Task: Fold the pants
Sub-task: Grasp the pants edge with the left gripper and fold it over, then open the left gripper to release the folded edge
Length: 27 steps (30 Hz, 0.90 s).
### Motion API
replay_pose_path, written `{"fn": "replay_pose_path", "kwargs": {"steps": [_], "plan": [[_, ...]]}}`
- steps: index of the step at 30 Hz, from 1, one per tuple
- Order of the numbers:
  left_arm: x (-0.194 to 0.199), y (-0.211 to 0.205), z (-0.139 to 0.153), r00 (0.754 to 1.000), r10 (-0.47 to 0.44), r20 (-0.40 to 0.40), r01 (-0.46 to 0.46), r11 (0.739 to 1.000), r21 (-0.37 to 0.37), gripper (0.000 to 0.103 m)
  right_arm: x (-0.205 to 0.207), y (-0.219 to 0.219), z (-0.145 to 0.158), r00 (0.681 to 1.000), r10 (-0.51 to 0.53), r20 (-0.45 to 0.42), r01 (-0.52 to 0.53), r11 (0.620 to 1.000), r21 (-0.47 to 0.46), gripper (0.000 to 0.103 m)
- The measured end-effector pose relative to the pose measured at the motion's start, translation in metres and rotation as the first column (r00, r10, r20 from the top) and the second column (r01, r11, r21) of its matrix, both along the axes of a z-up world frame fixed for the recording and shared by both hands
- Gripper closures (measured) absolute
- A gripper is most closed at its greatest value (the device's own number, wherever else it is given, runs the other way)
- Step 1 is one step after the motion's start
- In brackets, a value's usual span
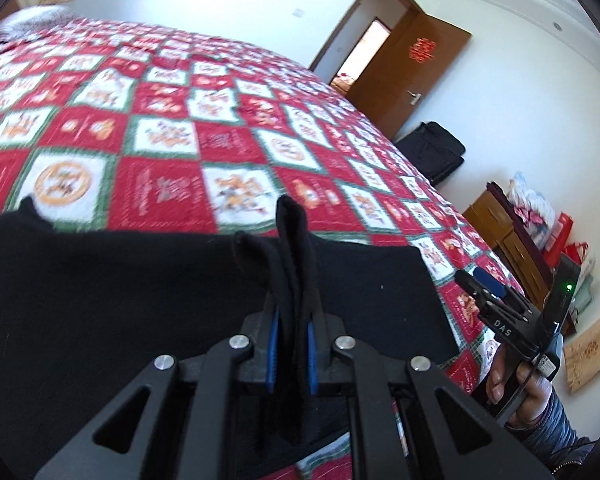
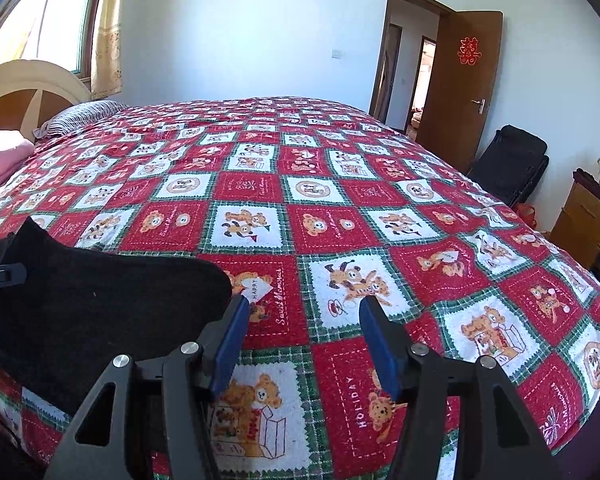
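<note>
Bed quilt (image 2: 340, 208) is the work surface. Black pants (image 1: 140, 300) lie at its near edge, left of the right gripper (image 2: 300, 328). Left gripper (image 1: 291, 332) is clamped tight on a bunched fold of pants fabric sticking up between its blue pads (image 1: 271, 344), probably a hem or waistband pinched for the next fold. Right gripper is wide open over bare quilt just beside the pants, holding nothing, apparently free to take a second corner.

Beyond the quilt's far side: open door (image 2: 460, 88), black bag (image 2: 512, 168), wooden cabinet (image 2: 588, 220). Pillows (image 2: 76, 118) sit by the headboard (image 2: 24, 92). Nothing on the quilt blocks the fold path.
</note>
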State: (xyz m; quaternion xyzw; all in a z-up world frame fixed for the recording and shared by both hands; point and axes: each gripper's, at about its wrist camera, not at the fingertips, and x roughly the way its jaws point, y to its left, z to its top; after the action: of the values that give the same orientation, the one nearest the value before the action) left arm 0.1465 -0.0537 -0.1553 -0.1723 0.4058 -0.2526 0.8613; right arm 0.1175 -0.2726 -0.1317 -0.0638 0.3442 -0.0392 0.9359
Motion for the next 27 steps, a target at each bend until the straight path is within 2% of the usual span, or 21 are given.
{"fn": "replay_pose_path", "kwargs": {"steps": [9,13,16,18,22,24,27], "plan": [[0.000,0.028,-0.002,0.998,0.061,-0.001,-0.061,0.998,-0.034,0.091,-0.006,0.016,-0.005,0.996,0.086,-0.006,-0.086,0.996,0.013,0.044],[0.000,0.031,-0.012,0.997,0.072,-0.032,-0.072,0.997,-0.017,0.091,-0.010,0.030,-0.008,0.987,0.158,-0.010,-0.158,0.987,0.012,0.043],[0.000,0.033,-0.025,0.994,0.089,-0.058,-0.089,0.996,-0.002,0.090,-0.007,0.043,-0.023,0.976,0.202,-0.083,-0.205,0.979,-0.025,0.042],[0.000,0.033,-0.027,0.995,0.090,-0.052,-0.090,0.996,0.002,0.087,-0.005,0.048,-0.033,0.974,0.191,-0.124,-0.201,0.977,-0.071,0.042],[-0.004,0.029,-0.023,0.997,0.078,-0.020,-0.076,0.995,0.059,0.085,-0.001,0.044,-0.028,0.978,0.168,-0.125,-0.176,0.983,-0.054,0.040],[-0.009,0.027,-0.020,0.997,0.079,0.010,-0.079,0.992,0.100,0.080,0.002,0.040,-0.017,0.981,0.168,-0.094,-0.169,0.986,-0.010,0.040],[-0.017,0.024,-0.015,0.994,0.091,0.067,-0.101,0.981,0.168,0.061,0.012,0.041,-0.003,0.979,0.194,-0.054,-0.190,0.978,0.082,0.040]]}}
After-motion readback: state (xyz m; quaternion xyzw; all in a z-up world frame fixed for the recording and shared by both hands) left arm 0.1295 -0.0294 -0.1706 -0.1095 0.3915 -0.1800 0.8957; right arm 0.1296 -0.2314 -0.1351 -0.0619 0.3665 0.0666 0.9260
